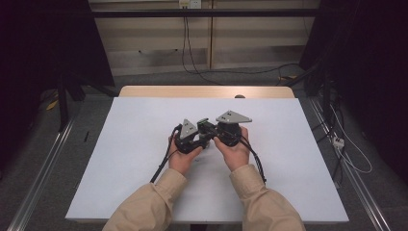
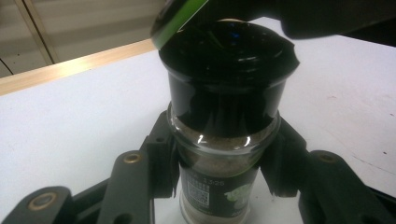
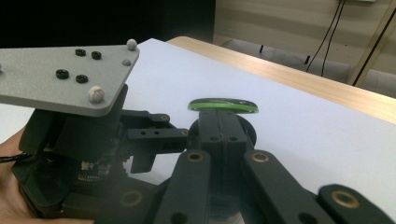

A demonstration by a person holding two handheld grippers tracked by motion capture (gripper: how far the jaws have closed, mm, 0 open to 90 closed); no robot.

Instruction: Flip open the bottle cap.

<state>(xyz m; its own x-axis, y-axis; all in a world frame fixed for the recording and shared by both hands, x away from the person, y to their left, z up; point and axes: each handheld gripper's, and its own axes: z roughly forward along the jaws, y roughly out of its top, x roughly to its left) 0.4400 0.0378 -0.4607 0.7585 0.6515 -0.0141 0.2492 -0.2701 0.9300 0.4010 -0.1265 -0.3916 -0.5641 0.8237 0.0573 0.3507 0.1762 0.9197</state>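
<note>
A glass spice jar of pale powder, with a black cap, stands in the middle of the white table top. My left gripper is shut on the jar's neck just below the cap. The cap's green-edged flip lid is tilted up at one side. In the right gripper view that lid lies flat across the tips of my right gripper, whose jaws are pressed together beneath it. In the high view both grippers meet at the jar.
The white sheet covers the table, with a wooden edge at the far side. The left gripper's grey plate sits close beside the right jaws. Cables trail back along both sleeves. Grey floor and rails flank the table.
</note>
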